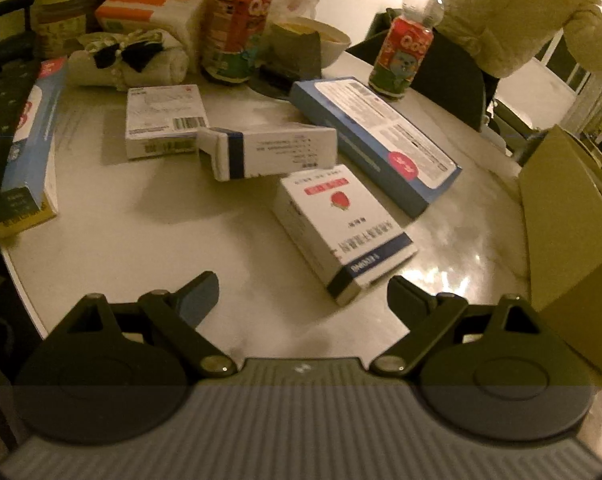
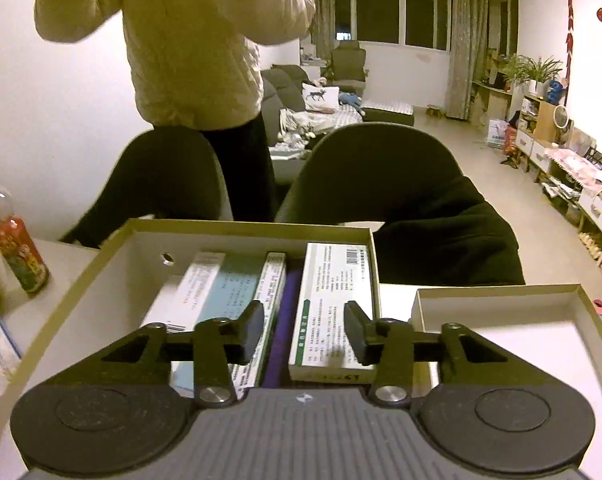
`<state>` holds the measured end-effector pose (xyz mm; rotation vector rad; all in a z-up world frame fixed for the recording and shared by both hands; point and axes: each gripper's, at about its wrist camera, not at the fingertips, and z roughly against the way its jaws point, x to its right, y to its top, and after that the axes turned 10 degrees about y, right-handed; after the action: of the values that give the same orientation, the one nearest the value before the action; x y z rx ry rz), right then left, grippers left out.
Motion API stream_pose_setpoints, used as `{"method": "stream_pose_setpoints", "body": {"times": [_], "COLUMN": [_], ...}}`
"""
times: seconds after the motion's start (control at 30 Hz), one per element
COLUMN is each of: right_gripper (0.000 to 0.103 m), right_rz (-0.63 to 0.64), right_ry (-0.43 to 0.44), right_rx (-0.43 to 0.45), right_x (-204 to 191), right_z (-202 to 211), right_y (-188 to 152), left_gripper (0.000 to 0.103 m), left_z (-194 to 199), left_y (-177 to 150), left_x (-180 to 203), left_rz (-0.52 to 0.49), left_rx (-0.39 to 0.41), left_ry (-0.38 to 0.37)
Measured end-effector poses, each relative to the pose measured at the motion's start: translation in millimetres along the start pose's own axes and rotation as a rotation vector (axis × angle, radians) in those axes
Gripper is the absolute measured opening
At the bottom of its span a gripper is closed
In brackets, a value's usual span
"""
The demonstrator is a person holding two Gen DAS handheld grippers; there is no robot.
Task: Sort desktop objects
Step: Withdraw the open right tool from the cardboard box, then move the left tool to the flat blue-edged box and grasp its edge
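Both claws [image 1: 303, 294] [image 2: 304, 330] spread, empty — four boxes [image 1: 343, 232] on table, three in carton [image 2: 113, 264].

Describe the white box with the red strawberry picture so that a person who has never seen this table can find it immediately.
Start from the white round table and find the long flat blue box lying across its middle. Just in front of it, nearest the open left gripper, lies the strawberry box. Only this small box shows a red fruit picture and a dark blue band at its near end.
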<state>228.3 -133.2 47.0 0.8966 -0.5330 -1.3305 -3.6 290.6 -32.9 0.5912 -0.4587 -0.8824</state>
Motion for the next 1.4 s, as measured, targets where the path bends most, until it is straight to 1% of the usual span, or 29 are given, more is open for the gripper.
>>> {"method": "stream_pose_setpoints", "body": {"times": [0.07, 0.23, 0.43, 0.6, 0.73, 0.87, 1.0, 1.07, 1.17, 1.3, 1.4], "right_gripper": [0.058, 0.067, 0.074, 0.078, 0.081, 0.083, 0.083, 0.083, 0.083, 0.083, 0.083], "right_rz": [-0.004, -0.020, -0.028, -0.027, -0.026, -0.021, -0.034, -0.044, -0.051, -0.027, 0.007], "right_ry": [0.016, 0.069, 0.112, 0.141, 0.152, 0.159, 0.170, 0.188, 0.211, 0.243, 0.281], "right_rx": [0.012, 0.043, 0.079, 0.098, 0.103, 0.099, 0.095, 0.097, 0.101, 0.114, 0.119], "right_x": [-0.8, -4.4, -11.5, -19.3, -23.2, -27.2, -29.1, -29.7, -32.3, -40.3, -50.0], "right_z": [7.2, 23.3, 43.2, 58.0, 66.9, 70.1, 72.9, 74.6, 77.8, 83.9, 86.5], "right_y": [-2.6, -9.6, -20.7, -29.5, -36.1, -41.0, -47.7, -50.7, -53.1, -51.1, -45.9], "left_gripper": [0.093, 0.093, 0.093, 0.093, 0.095, 0.096, 0.097, 0.097, 0.097, 0.097, 0.097], "left_z": [0.4, 1.3, 8.3, 13.1, 12.0, 8.8, 4.6, 1.1, -10.1, -30.5, -46.7], "left_y": [2.4, 11.9, 27.8, 41.7, 52.0, 62.1, 75.5, 83.4, 96.6, 110.4, 115.9], "left_x": [-2.2, -12.2, -20.6, -11.1, 3.9, 23.2, 43.7, 52.0, 60.7, 64.6, 62.5], "left_rz": [0.005, 0.029, 0.055, 0.043, 0.020, -0.001, 0.001, 0.020, 0.075, 0.187, 0.276], "left_rx": [0.006, 0.021, 0.056, 0.079, 0.086, 0.083, 0.077, 0.077, 0.052, -0.014, -0.074], "left_ry": [0.006, 0.042, 0.078, 0.074, 0.060, 0.035, -0.015, -0.046, -0.097, -0.154, -0.177]}}
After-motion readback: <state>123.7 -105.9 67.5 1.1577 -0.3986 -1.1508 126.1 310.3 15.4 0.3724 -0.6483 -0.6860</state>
